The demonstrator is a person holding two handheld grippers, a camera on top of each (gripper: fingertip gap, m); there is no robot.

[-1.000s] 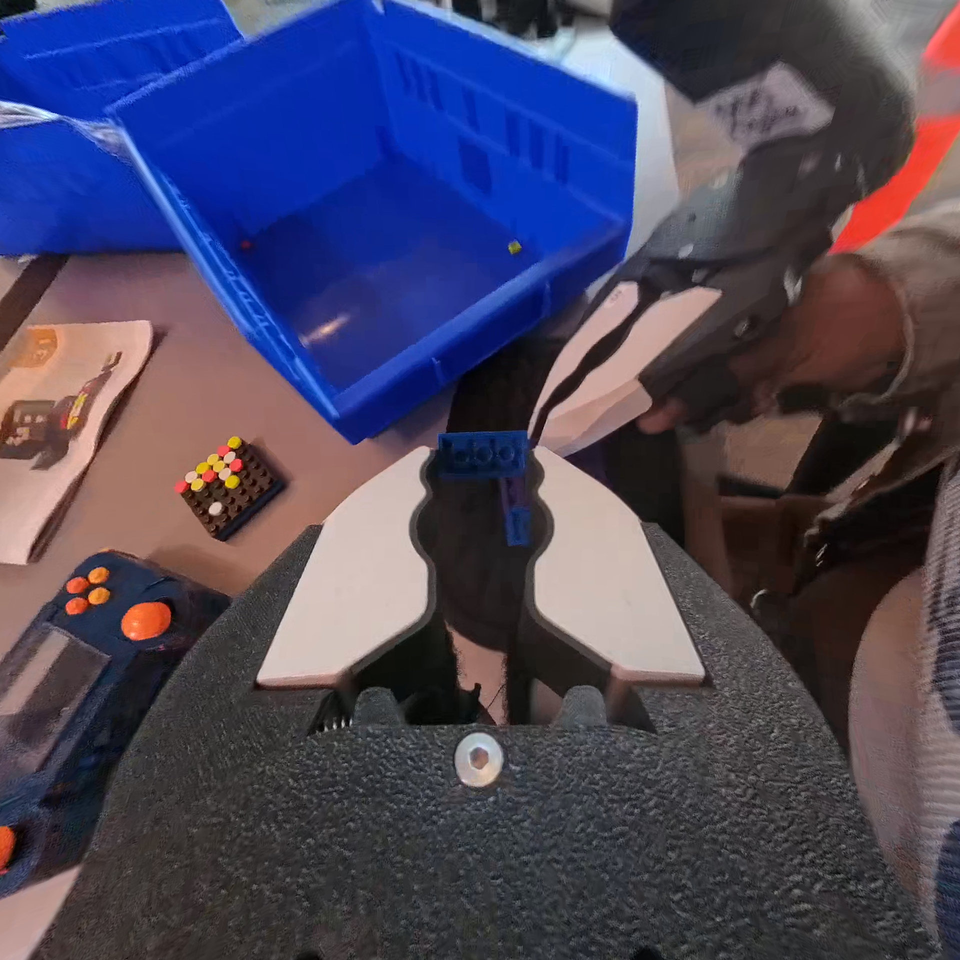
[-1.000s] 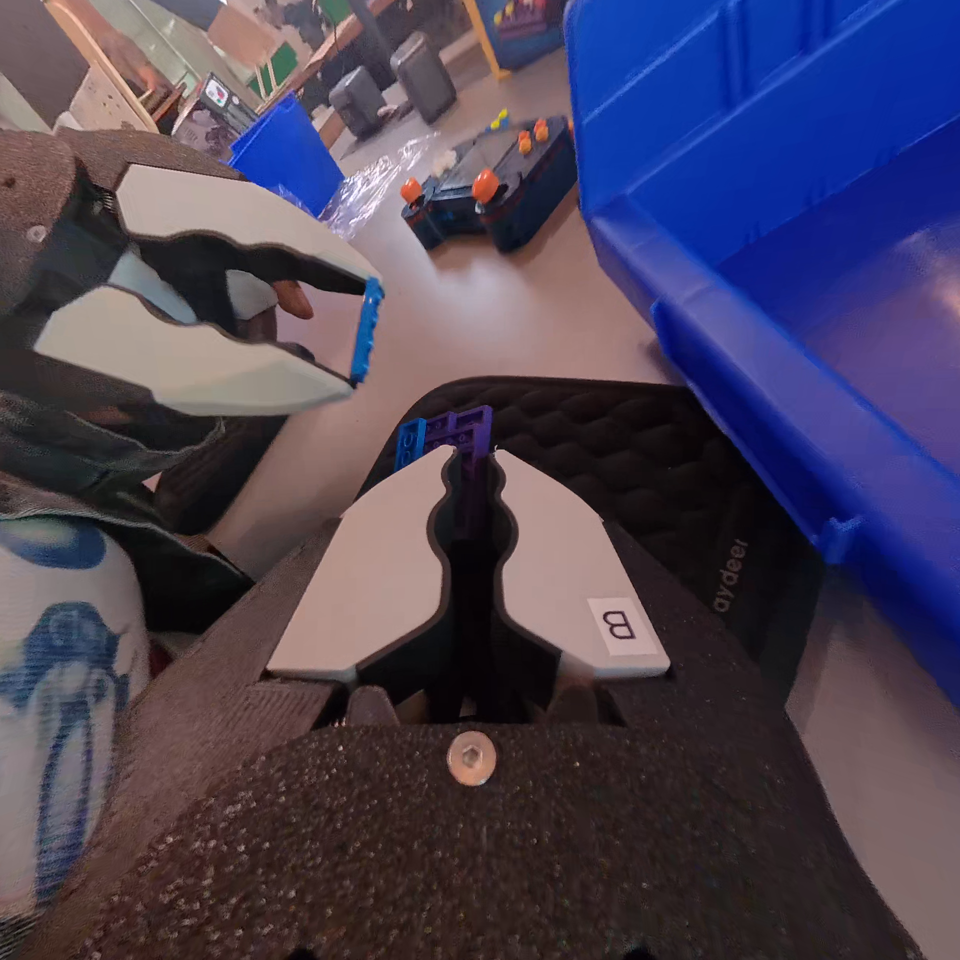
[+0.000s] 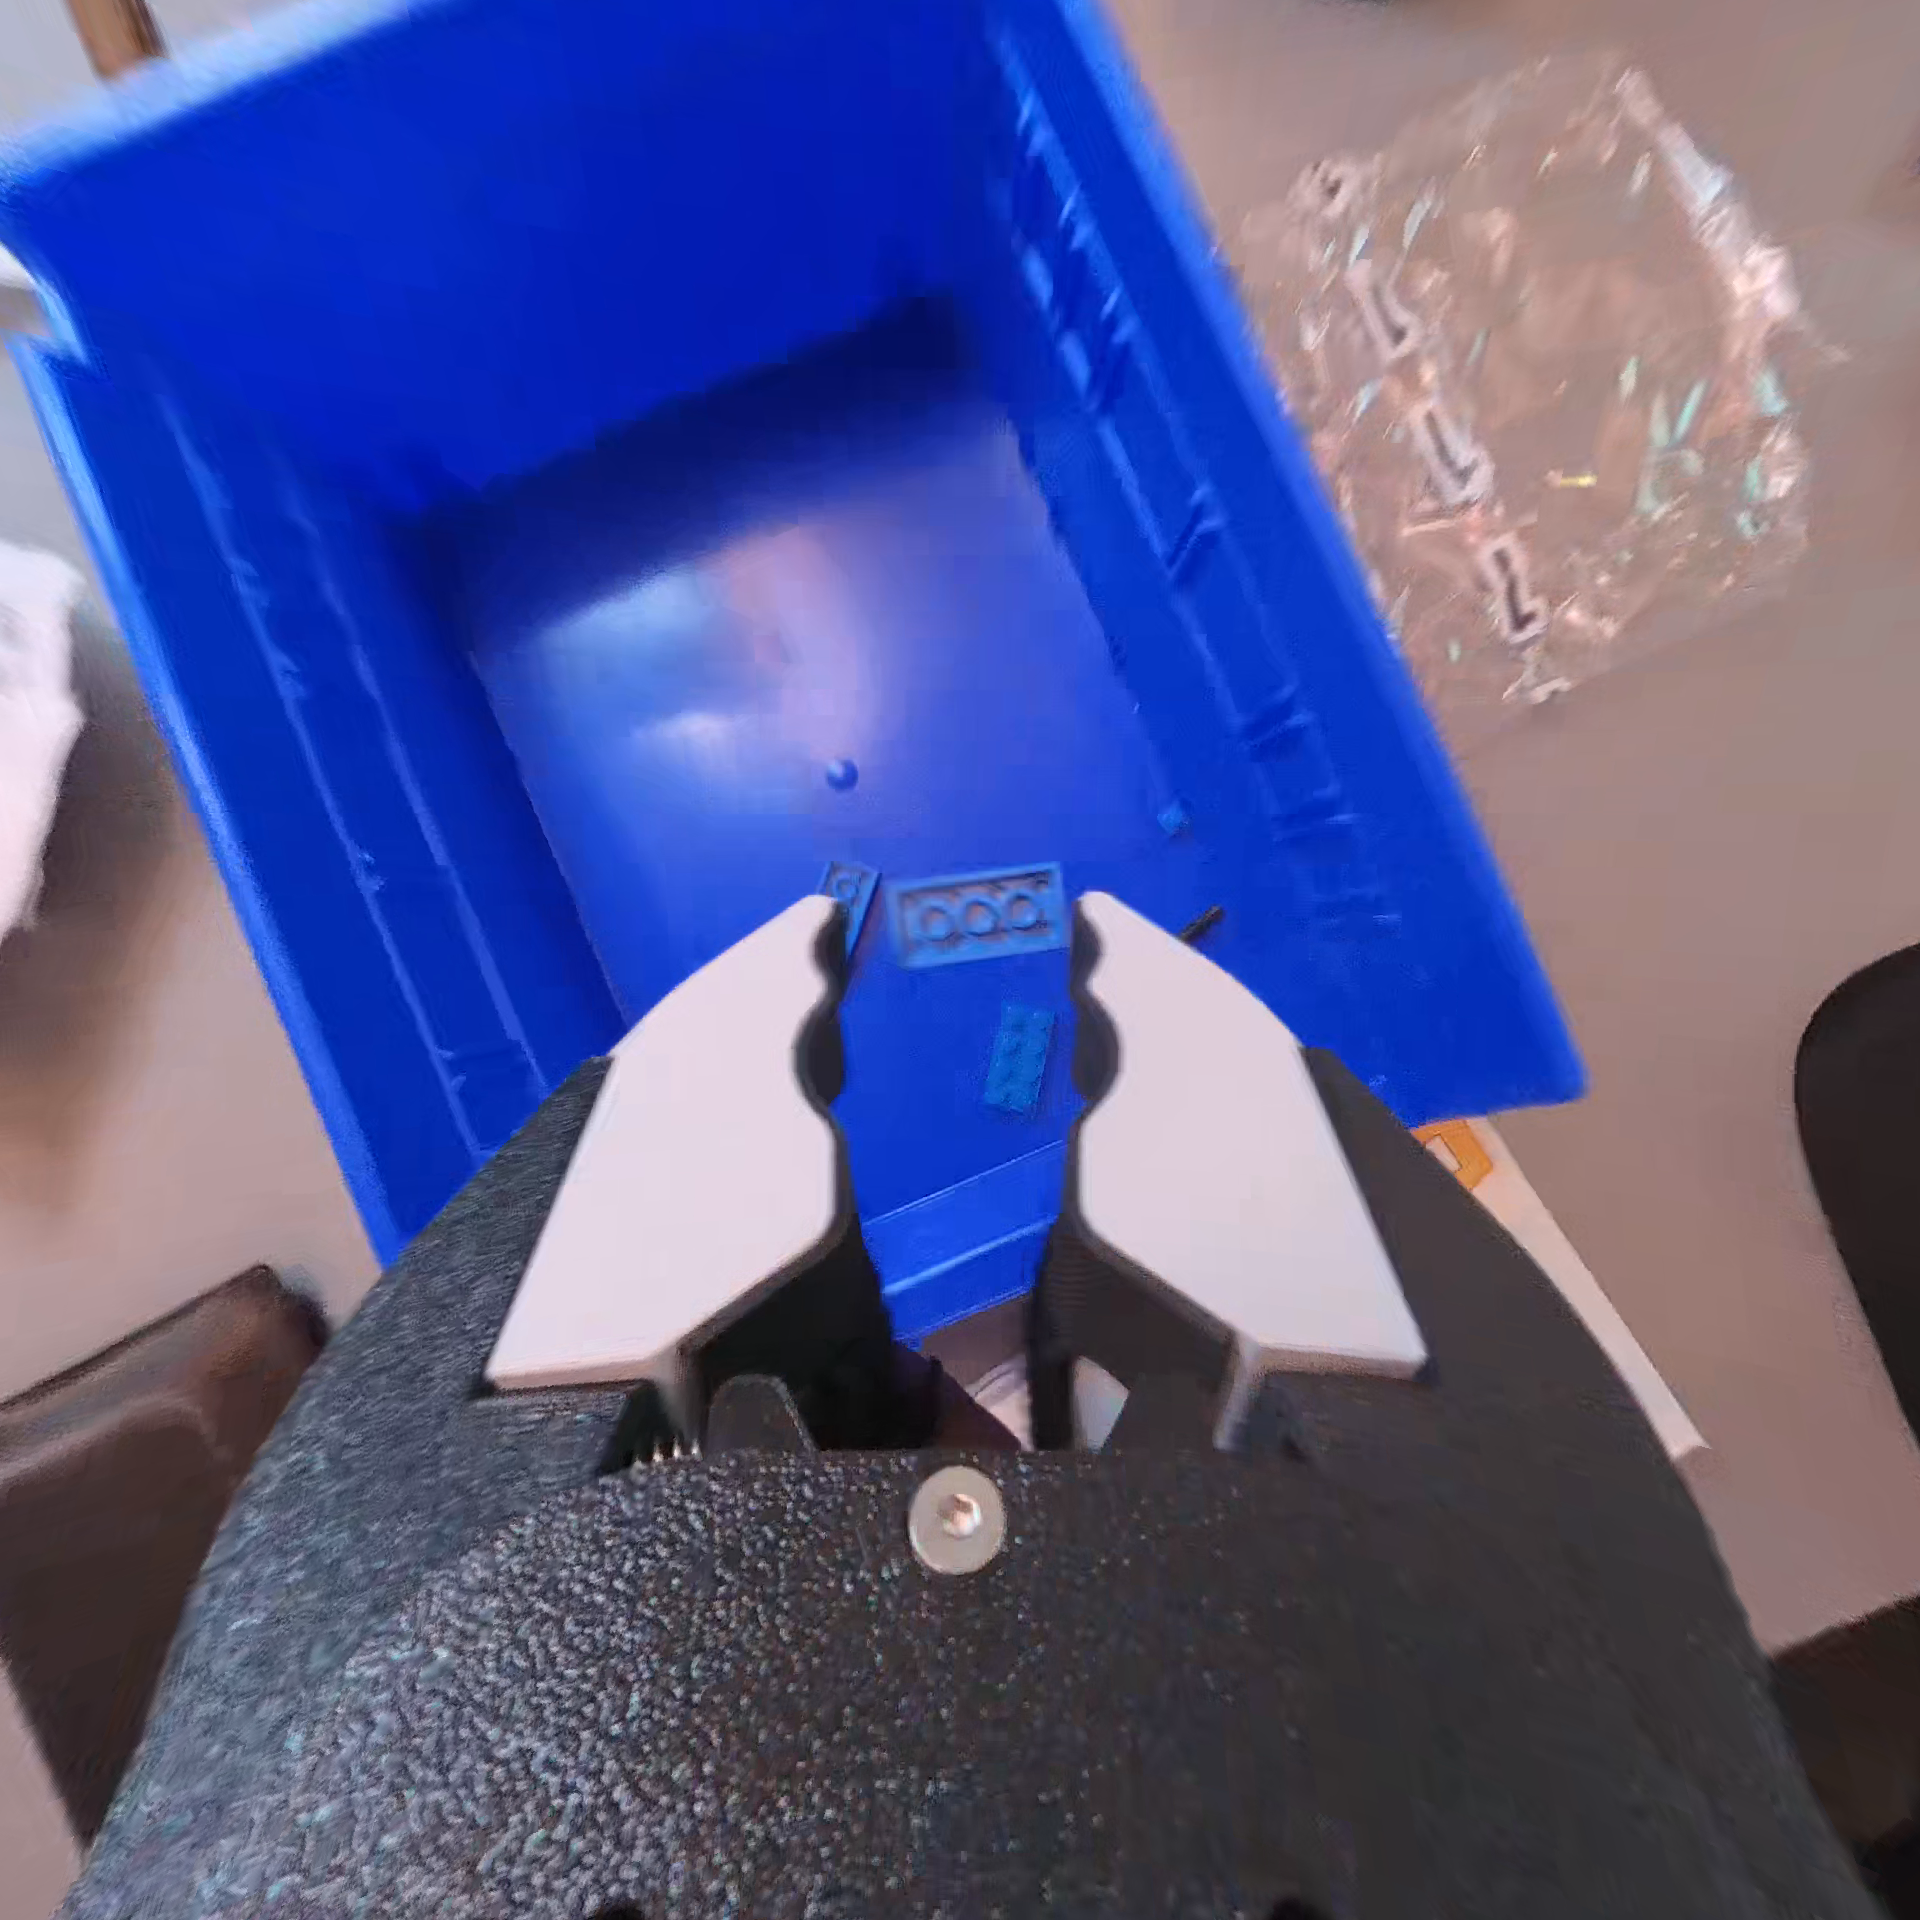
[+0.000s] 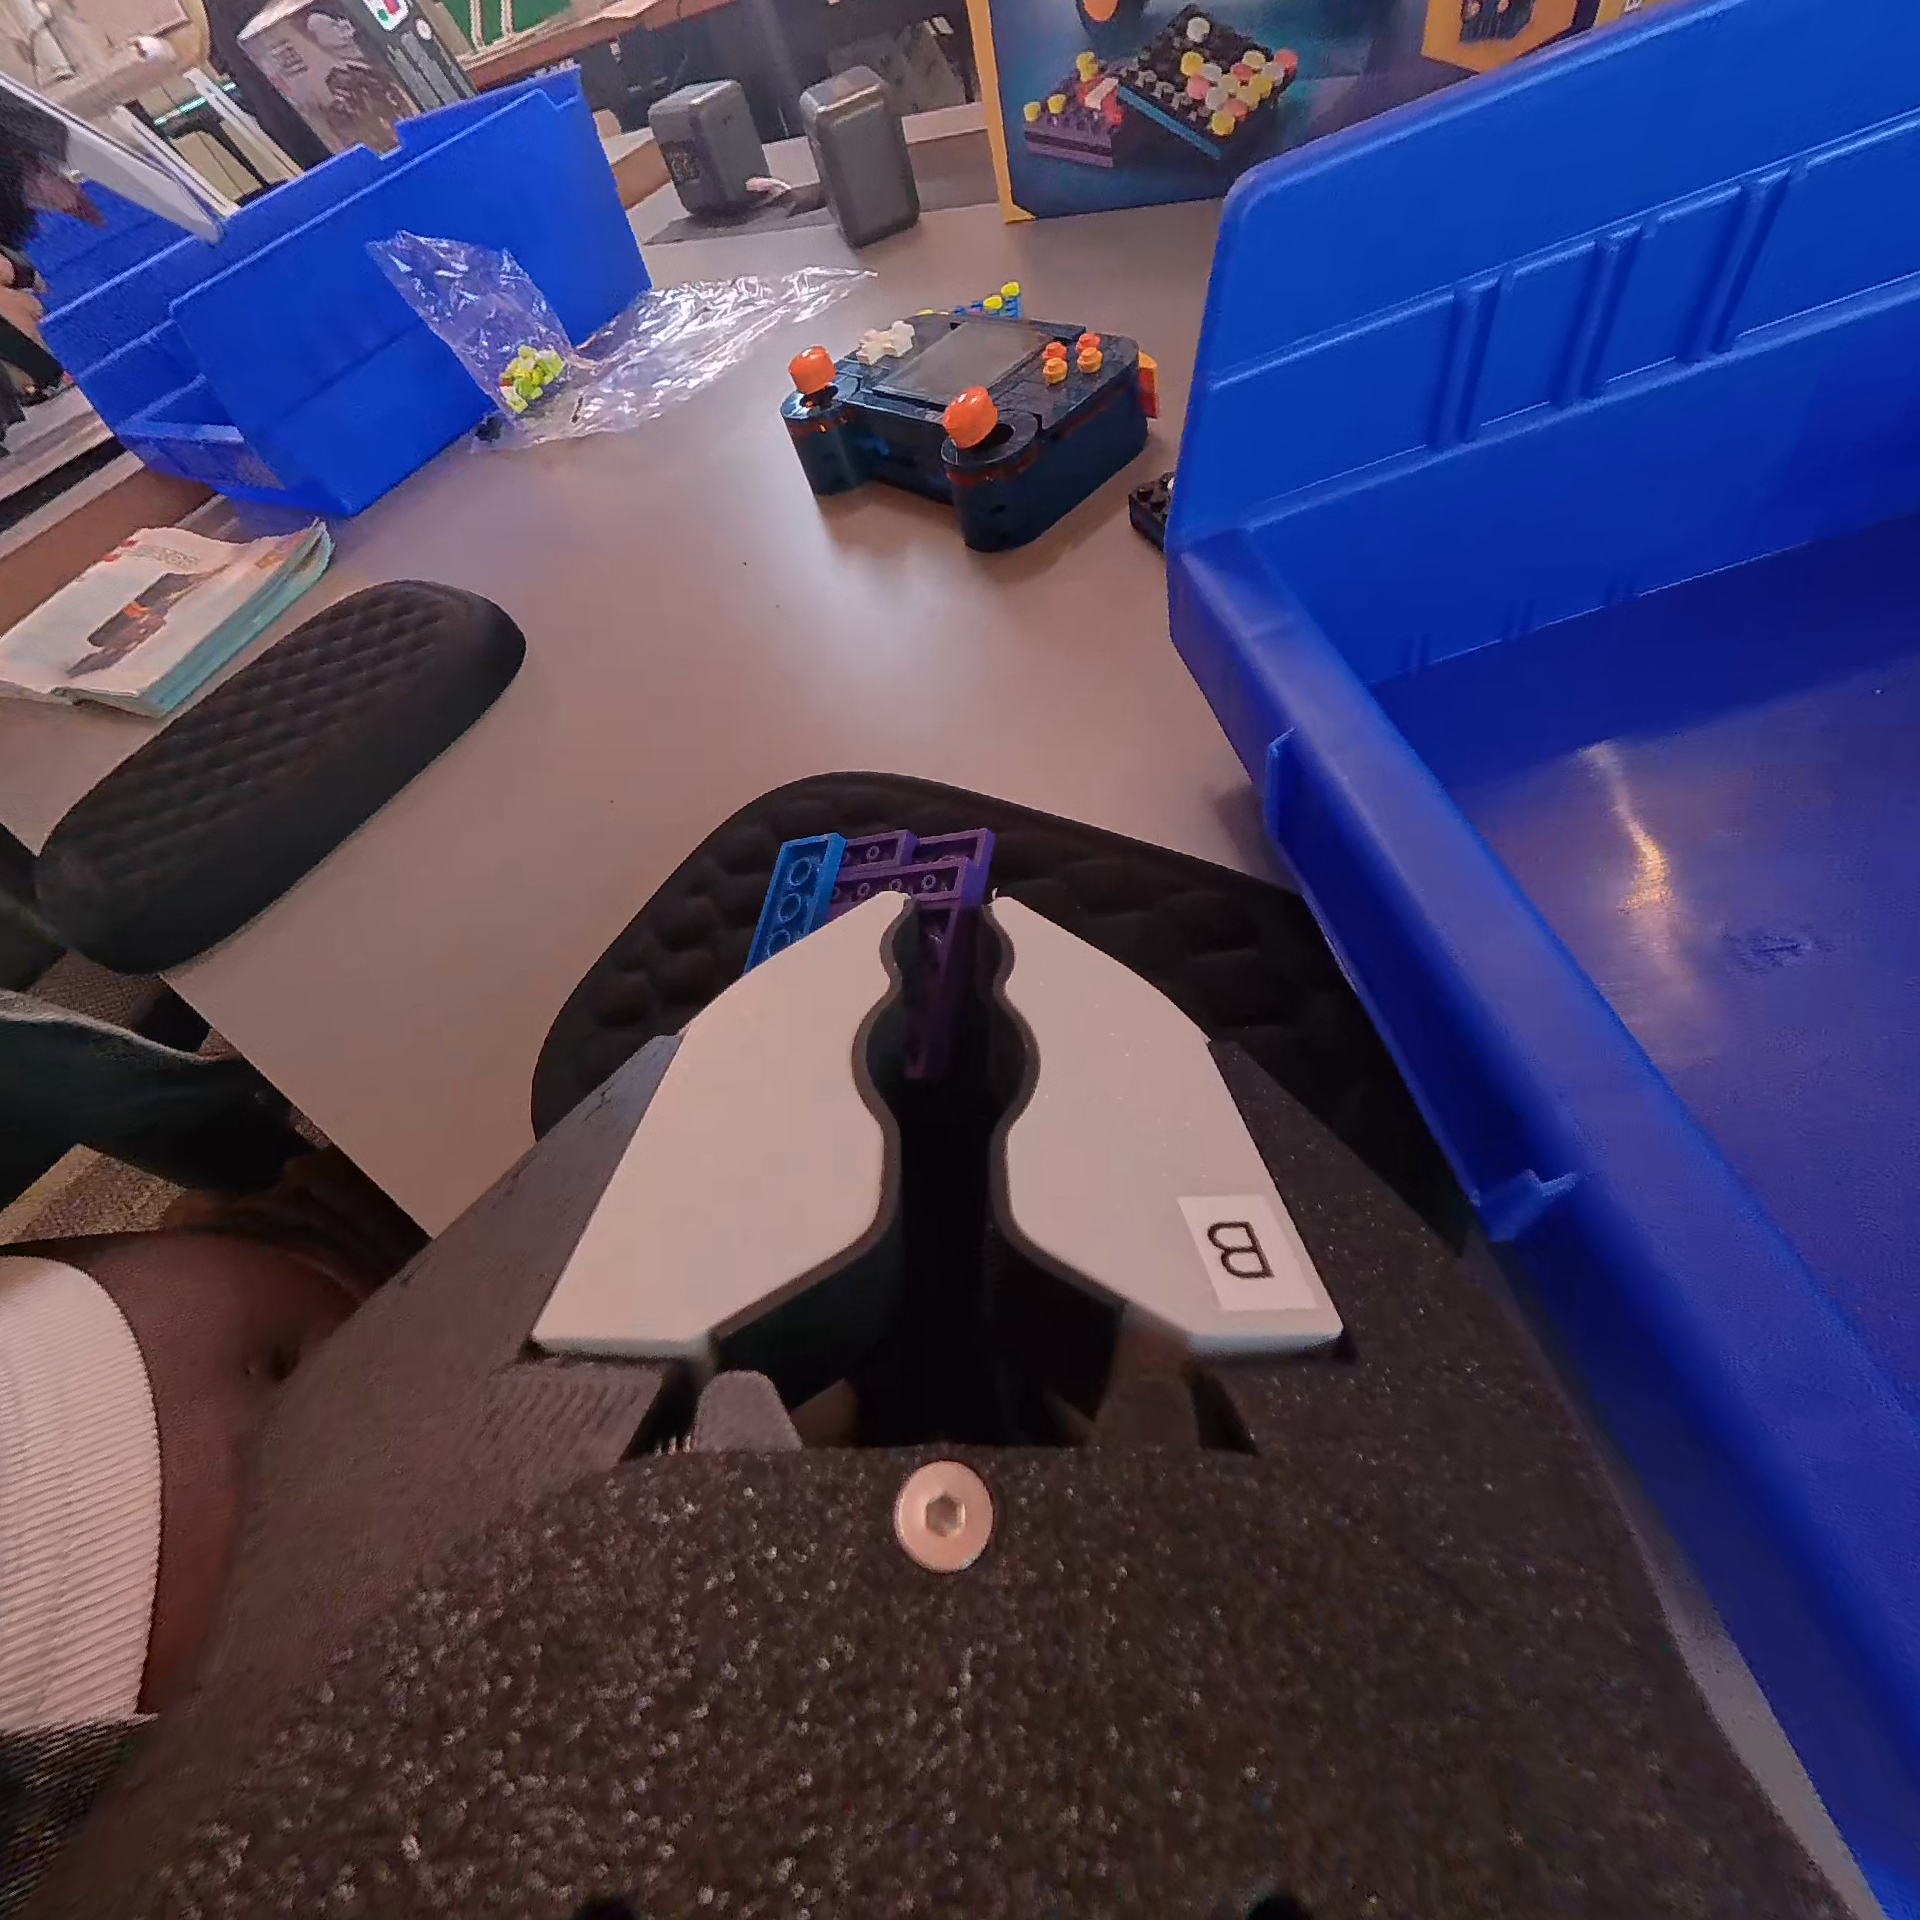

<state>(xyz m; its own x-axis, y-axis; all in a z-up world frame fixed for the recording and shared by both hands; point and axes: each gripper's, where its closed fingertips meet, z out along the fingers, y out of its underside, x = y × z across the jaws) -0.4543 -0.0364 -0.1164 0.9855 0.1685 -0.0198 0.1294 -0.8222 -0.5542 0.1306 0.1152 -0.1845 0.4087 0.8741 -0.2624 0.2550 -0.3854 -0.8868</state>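
Note:
My left gripper (image 3: 956, 914) is open above the inside of a blue bin (image 3: 520, 416). A flat blue plate brick (image 3: 979, 916) shows between its fingertips, free of both fingers. A small blue brick (image 3: 1018, 1060) lies on the bin floor, and another small blue piece (image 3: 852, 896) sits by the left fingertip. My right gripper (image 4: 945, 909) is shut on a purple and blue brick assembly (image 4: 914, 868), held over a black quilted pad (image 4: 1143, 904) at the table edge.
A large blue bin (image 4: 1455, 436) stands close on the right. A dark brick game console (image 4: 966, 426), a plastic bag (image 4: 623, 343), a second black pad (image 4: 270, 748), a booklet (image 4: 156, 613) and more blue bins (image 4: 343, 343) are on the table. A crumpled clear bag (image 3: 1538, 416) lies beside the bin. The grippers' ends are close to 60 cm from one another. About 20 cm separates my right fingertips from the dark brick game console (image 4: 966, 426).
My left gripper has moved away from the right gripper to over the blue bin, opened and let go of the blue plate. My right gripper still holds the purple assembly.

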